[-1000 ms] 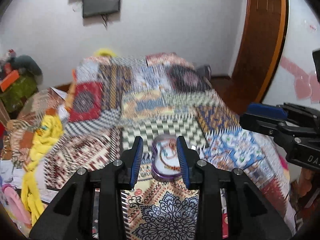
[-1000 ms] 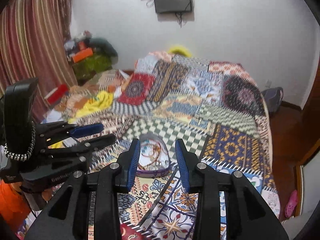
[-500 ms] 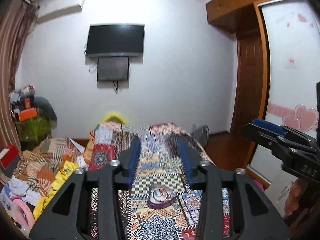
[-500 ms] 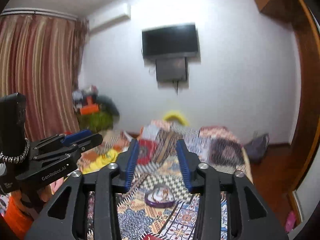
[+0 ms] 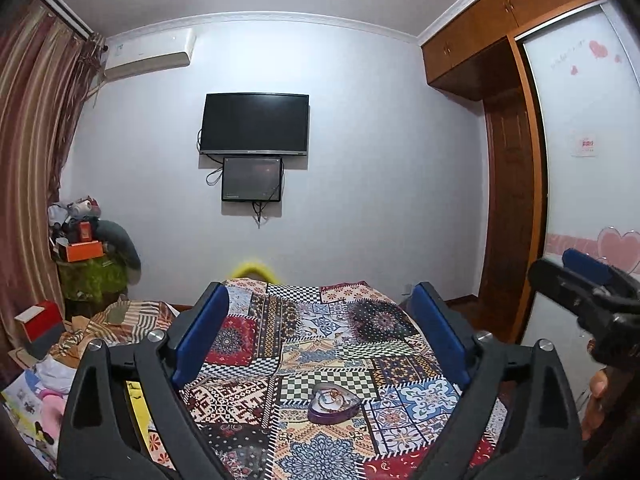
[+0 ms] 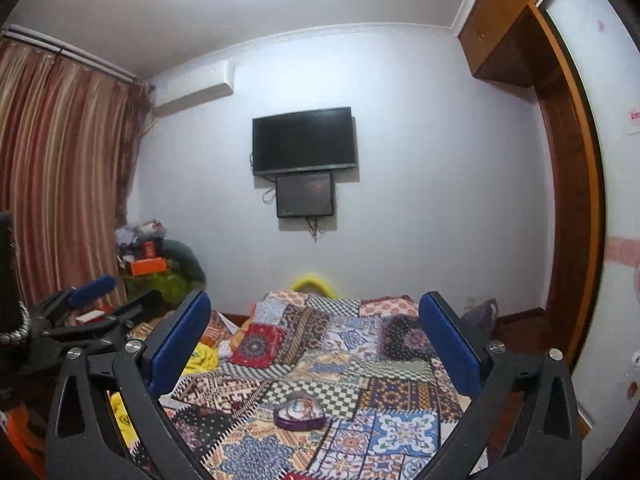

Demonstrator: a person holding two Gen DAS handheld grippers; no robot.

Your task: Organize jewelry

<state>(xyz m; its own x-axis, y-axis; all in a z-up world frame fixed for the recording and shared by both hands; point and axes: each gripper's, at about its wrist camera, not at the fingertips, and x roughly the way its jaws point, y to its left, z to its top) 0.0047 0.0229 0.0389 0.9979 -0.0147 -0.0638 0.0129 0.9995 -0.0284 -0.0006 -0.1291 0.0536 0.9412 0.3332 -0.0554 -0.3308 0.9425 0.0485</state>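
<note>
A purple heart-shaped jewelry box [image 5: 333, 401] with jewelry inside lies on the patchwork bedspread [image 5: 320, 332]; it also shows in the right wrist view [image 6: 300, 416]. My left gripper [image 5: 322, 312] is open wide and empty, held high and well back from the box. My right gripper [image 6: 314, 320] is also open wide and empty, equally far above the box. The right gripper shows at the right edge of the left wrist view [image 5: 588, 288], and the left gripper shows at the left of the right wrist view [image 6: 92, 304].
A pile of clothes with a yellow cloth [image 6: 202, 356] lies on the bed's left side. A TV [image 5: 254, 124] hangs on the far wall. A wooden wardrobe [image 5: 516, 184] stands on the right, striped curtains [image 6: 60, 176] on the left.
Both grippers have lifted up and back from the heart box, tilted up toward the wall, and opened wider. The box stays on the bed.
</note>
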